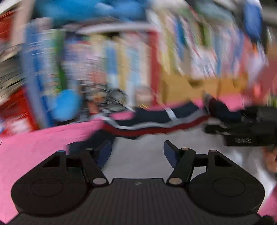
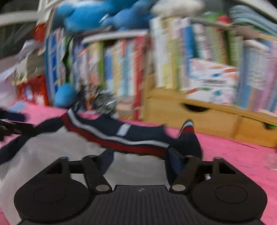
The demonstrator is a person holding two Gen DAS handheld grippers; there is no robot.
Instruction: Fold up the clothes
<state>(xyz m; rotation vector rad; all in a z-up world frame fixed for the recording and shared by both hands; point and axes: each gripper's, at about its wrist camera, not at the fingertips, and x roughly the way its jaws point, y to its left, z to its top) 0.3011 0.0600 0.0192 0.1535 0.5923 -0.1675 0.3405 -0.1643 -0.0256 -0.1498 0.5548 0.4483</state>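
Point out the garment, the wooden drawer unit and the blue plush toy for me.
garment [image 2: 110,133]: right wrist view, on its navy band above the white and red stripes.
wooden drawer unit [image 2: 207,119]: right wrist view, on a drawer front.
blue plush toy [image 2: 86,15]: right wrist view, on its body above the books.

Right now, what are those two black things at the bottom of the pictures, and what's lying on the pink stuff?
Each picture comes from a camera riding on a hand-held gripper that a person carries, one per hand. The black arms are its two fingers. One picture looks past the left hand-held gripper, the other past the right hand-held gripper. Both are open, holding nothing. On the pink cloth lies a garment, navy with red and white stripes and a grey-white part, waiting to be folded. Books stand behind. Everything is blurry.
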